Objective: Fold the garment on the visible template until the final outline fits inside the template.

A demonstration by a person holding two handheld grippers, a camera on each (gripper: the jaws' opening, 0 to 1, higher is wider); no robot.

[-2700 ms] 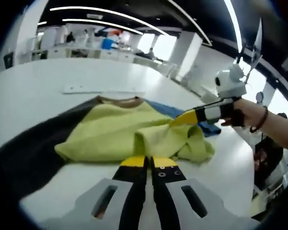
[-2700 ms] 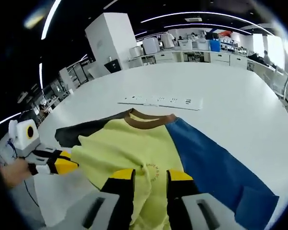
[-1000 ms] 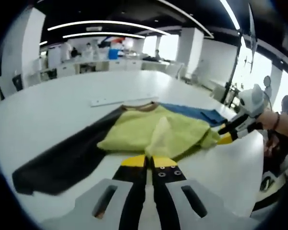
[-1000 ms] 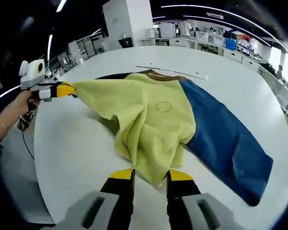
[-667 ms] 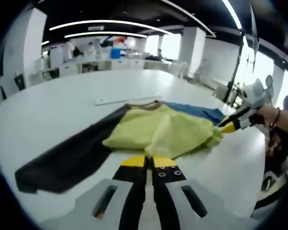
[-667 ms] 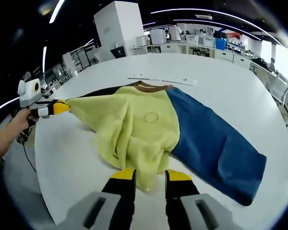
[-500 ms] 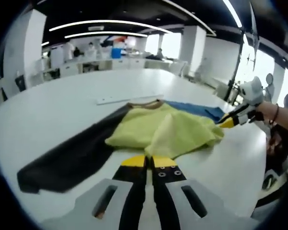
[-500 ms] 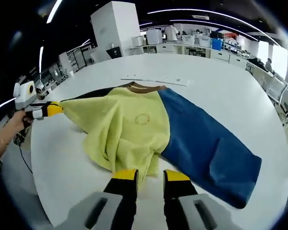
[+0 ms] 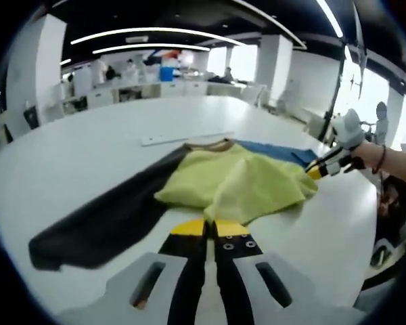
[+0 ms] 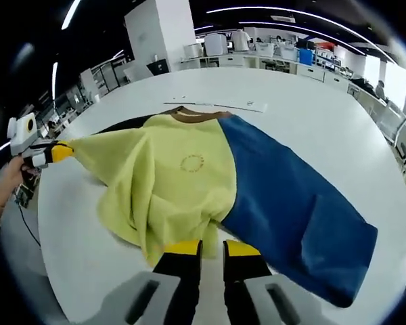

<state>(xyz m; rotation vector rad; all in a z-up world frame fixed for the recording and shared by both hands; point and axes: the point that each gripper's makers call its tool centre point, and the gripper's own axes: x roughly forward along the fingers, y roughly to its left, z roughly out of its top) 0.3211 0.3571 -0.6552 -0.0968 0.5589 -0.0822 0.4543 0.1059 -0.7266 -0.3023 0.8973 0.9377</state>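
Fingers of left gripper pressed together on yellow garment hem; right gripper pinches opposite hem (blue sleeve flat on white table).

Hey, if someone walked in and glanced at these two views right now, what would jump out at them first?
Probably the big three-colour garment spread on the white table: a yellow middle panel, a blue sleeve on one side and a black sleeve on the other. Next, the yellow hem is bunched and held at two points, by the left gripper and the right gripper.
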